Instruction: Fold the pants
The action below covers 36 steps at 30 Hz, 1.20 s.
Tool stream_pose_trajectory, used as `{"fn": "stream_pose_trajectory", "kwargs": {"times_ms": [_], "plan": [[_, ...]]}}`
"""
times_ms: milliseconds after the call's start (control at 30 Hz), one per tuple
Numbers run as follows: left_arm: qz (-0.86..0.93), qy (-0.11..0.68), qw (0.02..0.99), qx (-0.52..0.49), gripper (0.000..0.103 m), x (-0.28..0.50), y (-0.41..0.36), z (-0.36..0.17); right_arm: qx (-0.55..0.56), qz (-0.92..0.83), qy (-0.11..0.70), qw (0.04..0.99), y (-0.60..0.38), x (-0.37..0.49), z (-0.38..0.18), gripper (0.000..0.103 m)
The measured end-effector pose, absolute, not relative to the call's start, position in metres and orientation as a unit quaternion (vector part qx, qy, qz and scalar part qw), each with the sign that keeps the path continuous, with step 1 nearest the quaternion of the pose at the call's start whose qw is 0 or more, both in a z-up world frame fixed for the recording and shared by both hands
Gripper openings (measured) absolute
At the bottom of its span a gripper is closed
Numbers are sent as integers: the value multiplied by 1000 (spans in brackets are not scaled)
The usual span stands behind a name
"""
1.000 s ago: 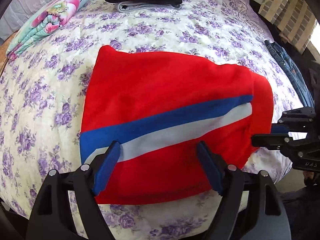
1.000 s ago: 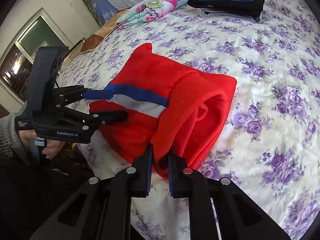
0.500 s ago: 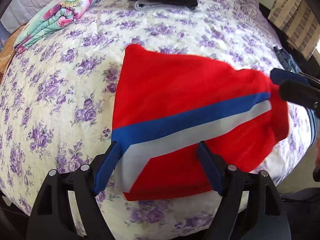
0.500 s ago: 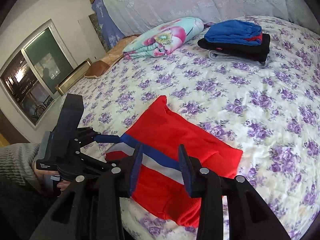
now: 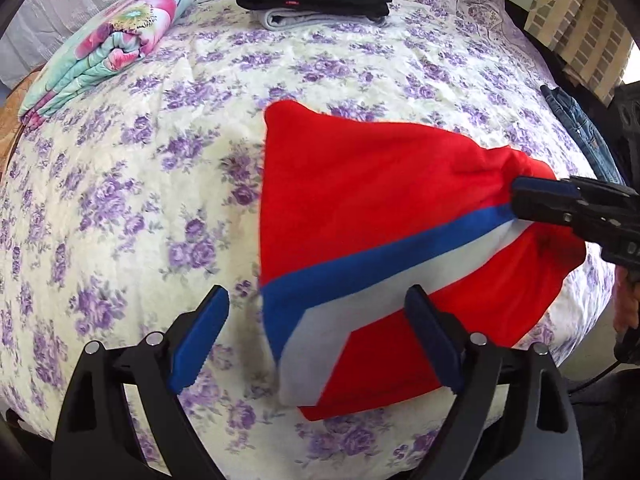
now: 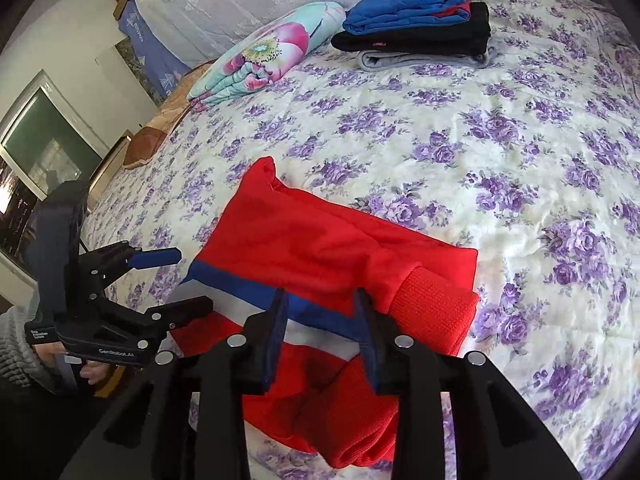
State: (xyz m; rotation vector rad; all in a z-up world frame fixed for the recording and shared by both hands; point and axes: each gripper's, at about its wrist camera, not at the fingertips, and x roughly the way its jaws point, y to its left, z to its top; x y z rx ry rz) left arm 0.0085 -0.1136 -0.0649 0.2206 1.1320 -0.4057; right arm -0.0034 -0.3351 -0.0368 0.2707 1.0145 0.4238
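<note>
Red pants (image 5: 360, 200) with a blue and white side stripe lie folded on the floral bed cover (image 5: 140, 200), near its front edge. My left gripper (image 5: 316, 340) hovers over their near left corner, jaws opening wide, pads touching nothing. The right wrist view shows it (image 6: 192, 280) at the pants' (image 6: 320, 248) left edge, held by a hand in a grey sleeve. My right gripper (image 6: 322, 320) hangs above the striped part beside the ribbed end (image 6: 436, 308), jaws opening, cloth below but not pinched. From the left wrist, the right gripper (image 5: 516, 200) sits at the pants' right end.
A stack of folded blue, black and grey clothes (image 6: 416, 28) and a folded floral quilt (image 6: 268, 52) lie at the far side of the bed. Jeans (image 5: 580, 132) hang at the right bed edge. A window (image 6: 40, 160) is on the left wall.
My right gripper let go of the ribbed red end, opened and pulled back and up. My left gripper shifted left along the pants and its jaws widened a little.
</note>
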Motion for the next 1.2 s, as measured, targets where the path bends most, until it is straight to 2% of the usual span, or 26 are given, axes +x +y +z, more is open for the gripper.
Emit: {"fn": "stream_pose_trajectory", "kwargs": {"times_ms": [433,633,800,1000,1200], "plan": [[-194,524,824,92,87,22,-86,-54,214,105,449,862,-370,-37,-20,63],[-196,531,820,85,87,23,-85,-56,227,95,444,862,-374,-47,-20,64],[-188,545,814,71,87,21,-88,-63,148,183,420,876,-347,-51,-1,64],[-152,567,809,34,87,26,-86,-73,55,262,480,835,-315,-49,-30,64],[-122,597,793,-8,89,32,-85,-89,81,293,488,818,-331,-46,-46,64]]}}
